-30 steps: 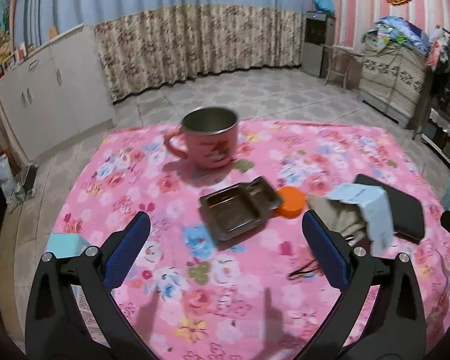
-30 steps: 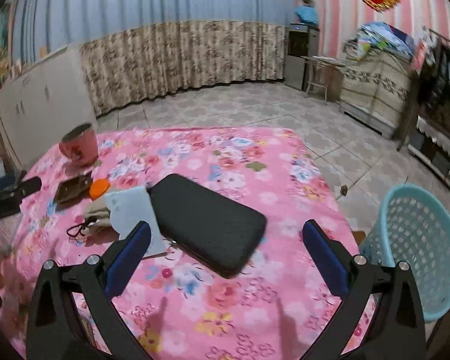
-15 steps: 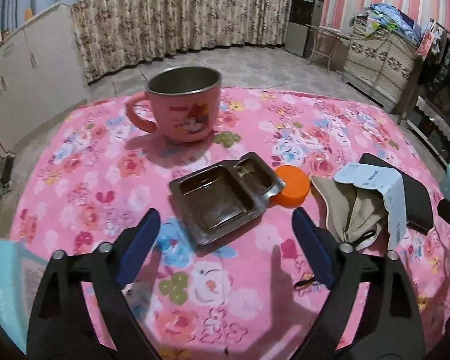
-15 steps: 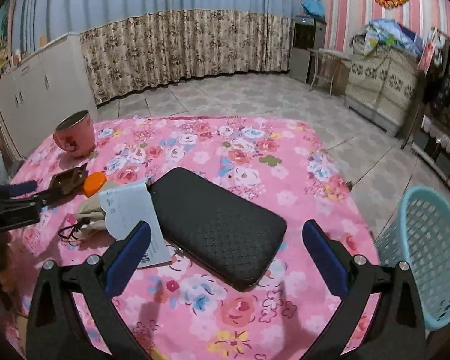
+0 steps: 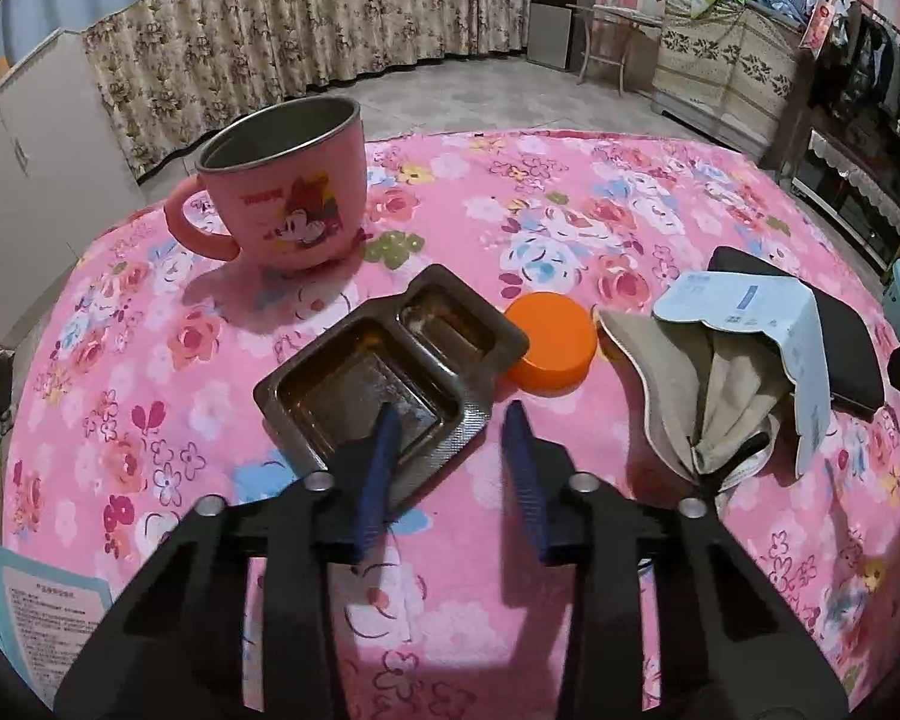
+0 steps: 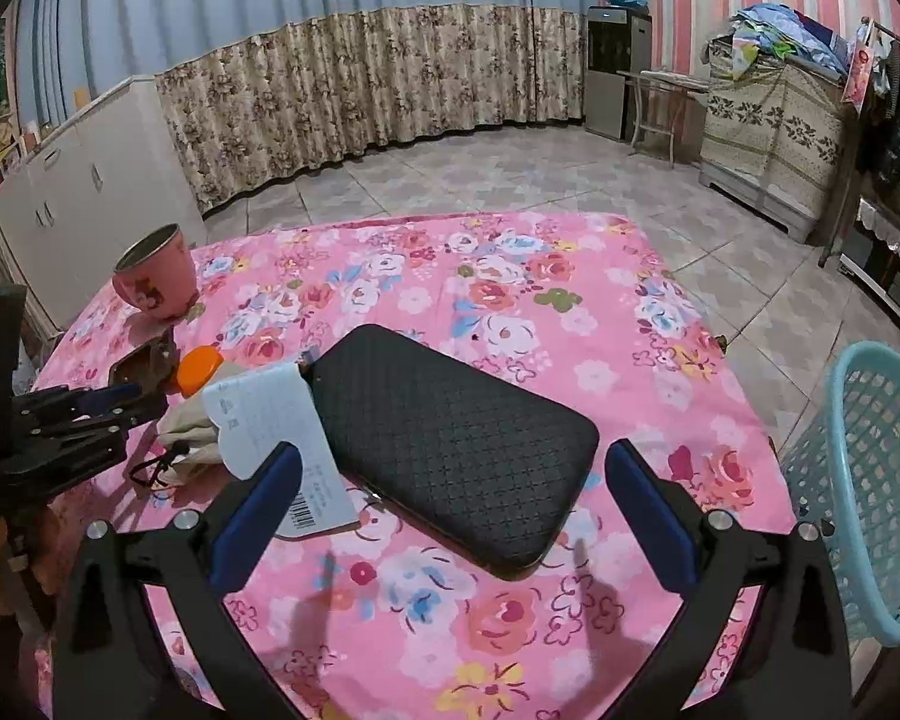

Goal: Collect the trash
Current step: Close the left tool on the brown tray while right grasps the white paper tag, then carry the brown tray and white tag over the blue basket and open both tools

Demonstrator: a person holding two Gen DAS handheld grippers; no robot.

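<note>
In the left wrist view the left gripper is low over the pink cloth at the near corner of the foil tray. Its jaws have just been closing and now stand narrow, one blue finger over the tray's big well, the other just off the tray's rim on the cloth side, so the rim corner lies between them; whether the pads already press on it I cannot tell, and nothing looks lifted. The tray is dirty and empty, with an orange cap touching its far right edge, a pink mug beyond, and a crumpled pouch with a paper slip to the right. The step in hand looks like picking the tray as the first piece of trash. In the right wrist view the right gripper hangs wide open and empty above the black case, touching nothing; the left gripper shows at the far left by the tray, and a blue basket stands on the floor off the table's right side. Next, I judge, the left jaws must finish pinching the thin rim firmly, lift without bending the foil or nudging the cap, and carry the tray across to the basket.
</note>
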